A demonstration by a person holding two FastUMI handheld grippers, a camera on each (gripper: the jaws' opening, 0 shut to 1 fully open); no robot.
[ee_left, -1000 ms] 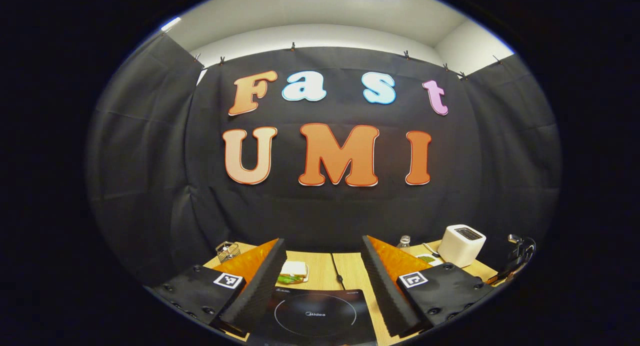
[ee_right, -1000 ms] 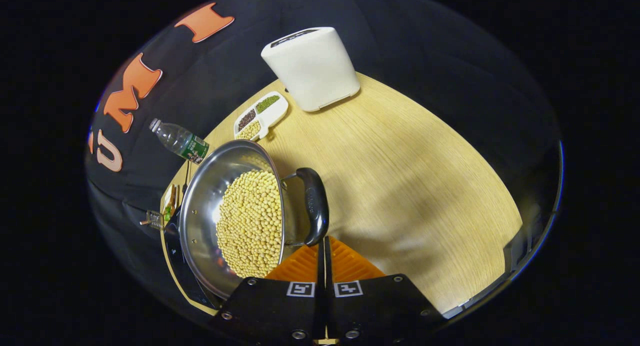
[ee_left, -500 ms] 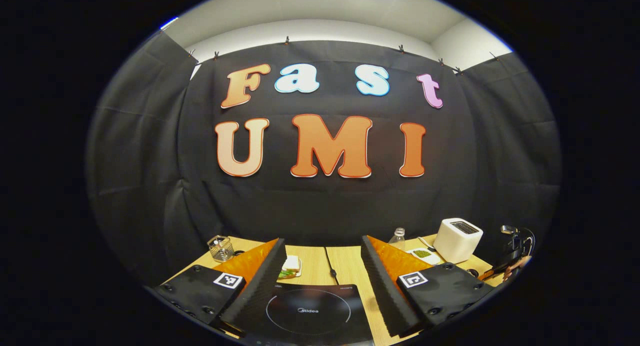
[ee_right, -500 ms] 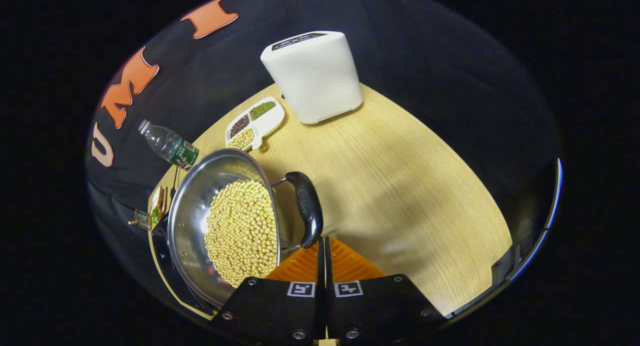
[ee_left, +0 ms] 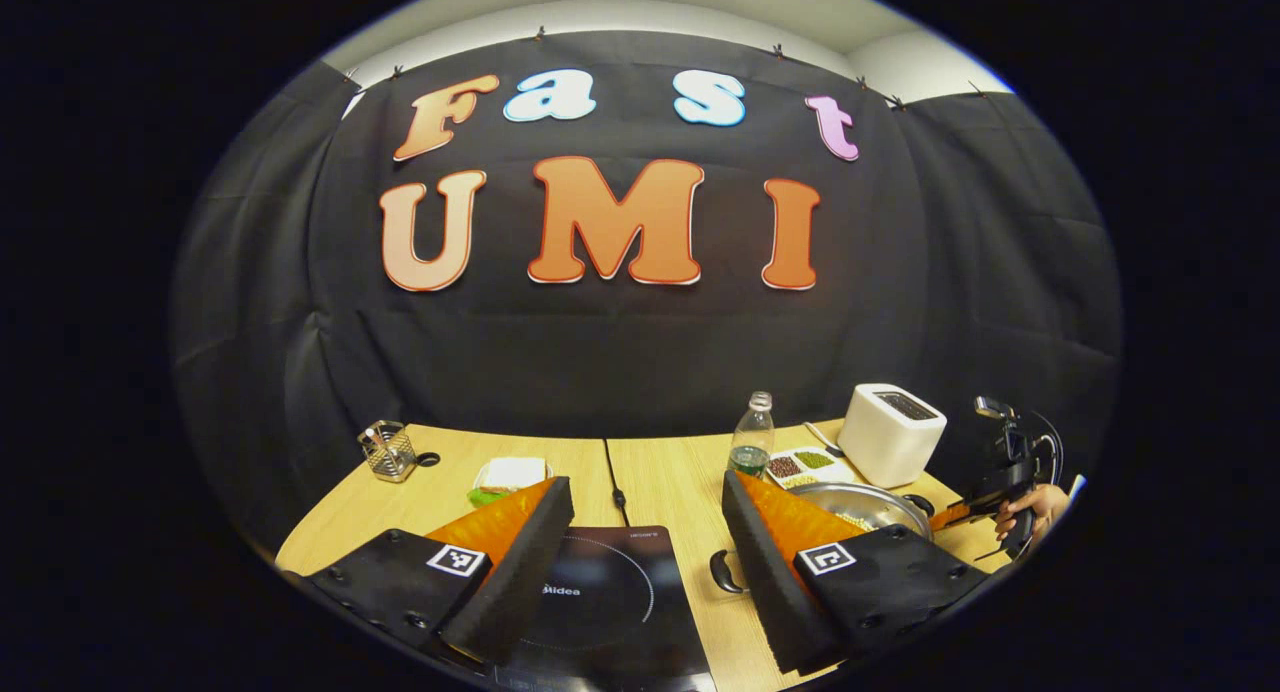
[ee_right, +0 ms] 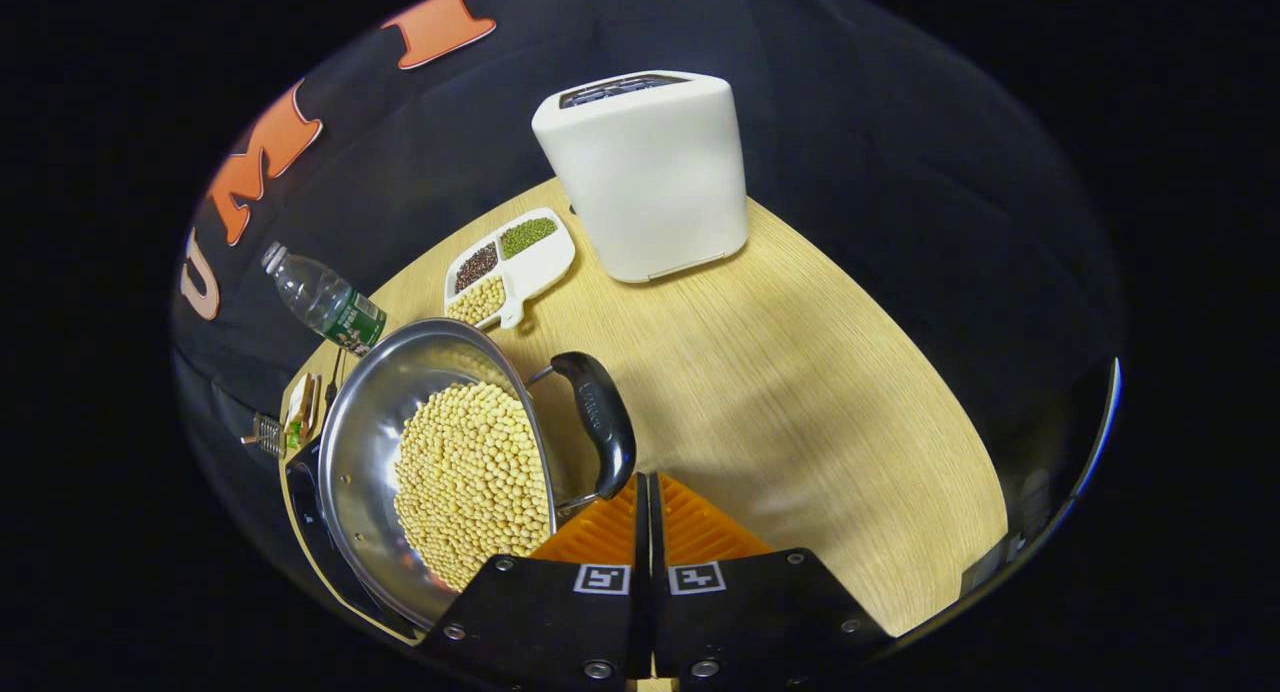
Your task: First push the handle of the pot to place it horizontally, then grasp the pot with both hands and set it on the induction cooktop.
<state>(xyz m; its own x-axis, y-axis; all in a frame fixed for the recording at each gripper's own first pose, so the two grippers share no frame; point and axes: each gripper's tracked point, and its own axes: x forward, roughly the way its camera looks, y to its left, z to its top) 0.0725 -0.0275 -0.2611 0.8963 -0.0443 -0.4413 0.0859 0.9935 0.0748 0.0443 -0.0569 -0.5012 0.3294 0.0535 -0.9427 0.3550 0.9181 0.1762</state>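
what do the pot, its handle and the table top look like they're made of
Pot: looks like polished metal, probably stainless steel; its inner wall shines and mirrors light. Handle: seemingly dark plastic with a smooth, slightly glossy surface, held on thin metal wire brackets. Table top: light wood or wood-look laminate, matte; straight grain lines run across it, and which of the two it is cannot be told.

The steel pot [ee_right: 365, 452] held pale yellow soybeans [ee_right: 470, 492]; its handle [ee_right: 598, 422] was black, the toaster [ee_right: 650, 172] white, the desk [ee_right: 800, 392] light wood-grained.
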